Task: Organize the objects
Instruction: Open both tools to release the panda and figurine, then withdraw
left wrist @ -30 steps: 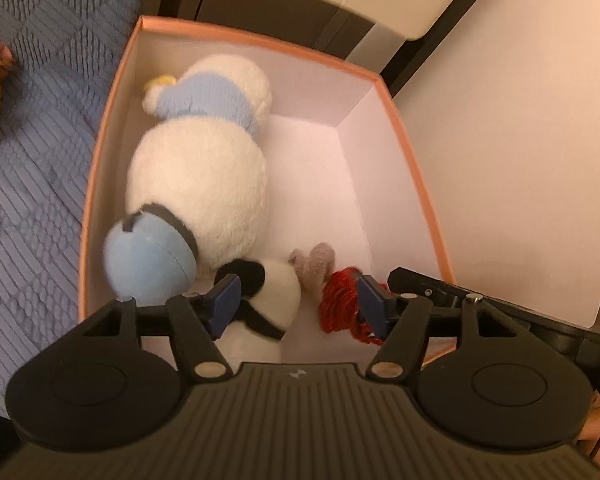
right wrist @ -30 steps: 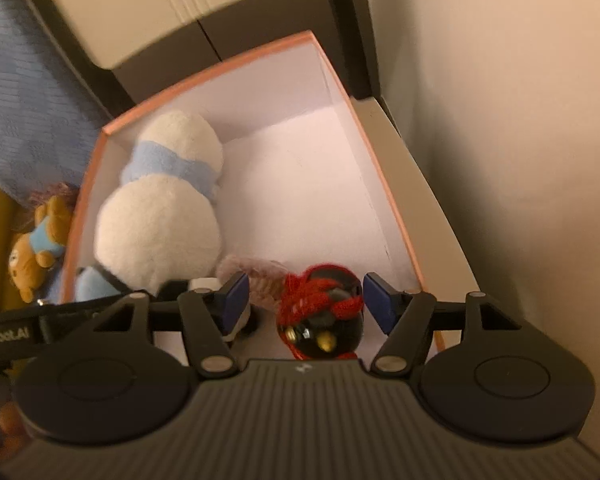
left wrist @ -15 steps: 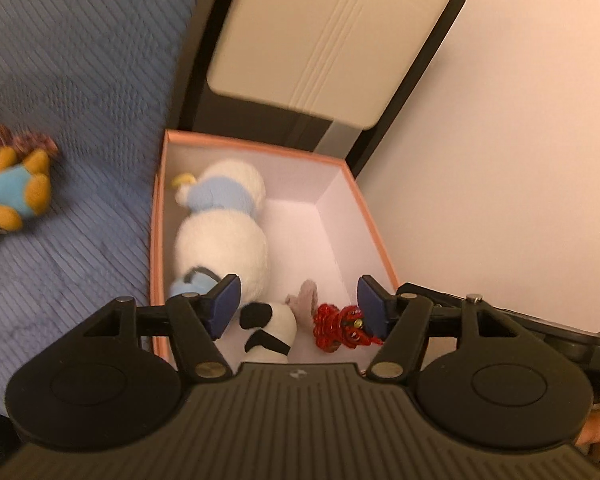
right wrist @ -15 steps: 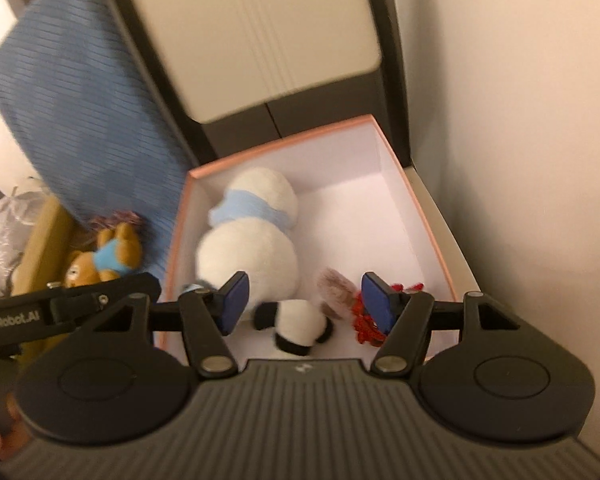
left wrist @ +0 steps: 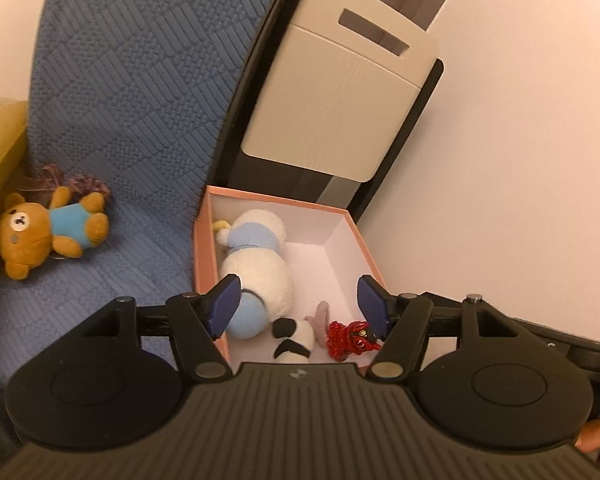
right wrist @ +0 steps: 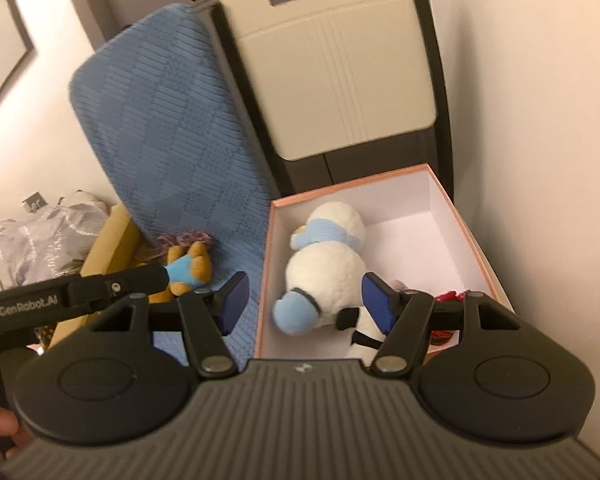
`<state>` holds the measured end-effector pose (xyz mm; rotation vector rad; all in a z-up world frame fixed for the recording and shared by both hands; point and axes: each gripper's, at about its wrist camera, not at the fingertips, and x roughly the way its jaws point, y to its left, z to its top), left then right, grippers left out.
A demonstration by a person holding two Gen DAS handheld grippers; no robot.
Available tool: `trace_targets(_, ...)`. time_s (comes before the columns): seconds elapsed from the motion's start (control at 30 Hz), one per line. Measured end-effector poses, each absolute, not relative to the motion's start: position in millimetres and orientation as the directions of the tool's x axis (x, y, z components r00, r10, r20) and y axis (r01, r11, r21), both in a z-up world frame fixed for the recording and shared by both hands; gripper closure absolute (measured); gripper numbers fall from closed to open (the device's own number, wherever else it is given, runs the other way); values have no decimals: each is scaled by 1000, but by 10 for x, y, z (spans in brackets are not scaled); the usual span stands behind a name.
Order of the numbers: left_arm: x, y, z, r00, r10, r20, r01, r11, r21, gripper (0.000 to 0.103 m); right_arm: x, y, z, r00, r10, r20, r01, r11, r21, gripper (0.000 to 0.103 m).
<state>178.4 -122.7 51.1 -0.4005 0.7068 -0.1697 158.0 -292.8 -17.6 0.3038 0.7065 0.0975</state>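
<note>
A pink-rimmed box (left wrist: 199,248) (right wrist: 476,240) holds a big white plush with blue scarf and cap (left wrist: 256,268) (right wrist: 328,272), a small black-and-white plush (left wrist: 294,342) (right wrist: 360,332), a mauve plush piece (left wrist: 321,314) and a red yarn toy (left wrist: 350,338) (right wrist: 446,296). A brown bear in a blue shirt (left wrist: 48,230) (right wrist: 188,268) lies on the blue quilted seat (left wrist: 120,120) left of the box. My left gripper (left wrist: 298,306) is open and empty above the box. My right gripper (right wrist: 306,300) is open and empty above the box's left side.
A cream panel on a dark frame (left wrist: 340,92) (right wrist: 336,64) stands behind the box. A pale wall (left wrist: 520,140) is on the right. A yellow cushion (right wrist: 104,252) and grey cloth (right wrist: 40,248) lie far left. The left gripper's body (right wrist: 72,292) crosses the right wrist view.
Both grippers have pulled up and back from the box, still open and empty. The right one has shifted left. The bear and seat have come into view.
</note>
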Motion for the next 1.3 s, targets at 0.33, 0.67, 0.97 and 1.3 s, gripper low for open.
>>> trace_targets(0.33,1283,-884,521,767,-264,-585,1,912,-411,33,1237,-2512,-127,764,220,-607,-31,951,307,38)
trace_targets(0.67,824,-560,455,785,-240,-572,-10,917,-398,33,907,-2071,-129,776,246,-580,-65,947,315,38)
trace_targets(0.97,571,-401,340,798,-198,-569,-46,922,-386,33,760,-1837,-225,773,268,-574,-98,946,310,38)
trace_targets(1.3,534,-356,90,795,-157,-586,-107,915,-389,21,768,-1838,-424,757,295,-584,-107,936,334,28)
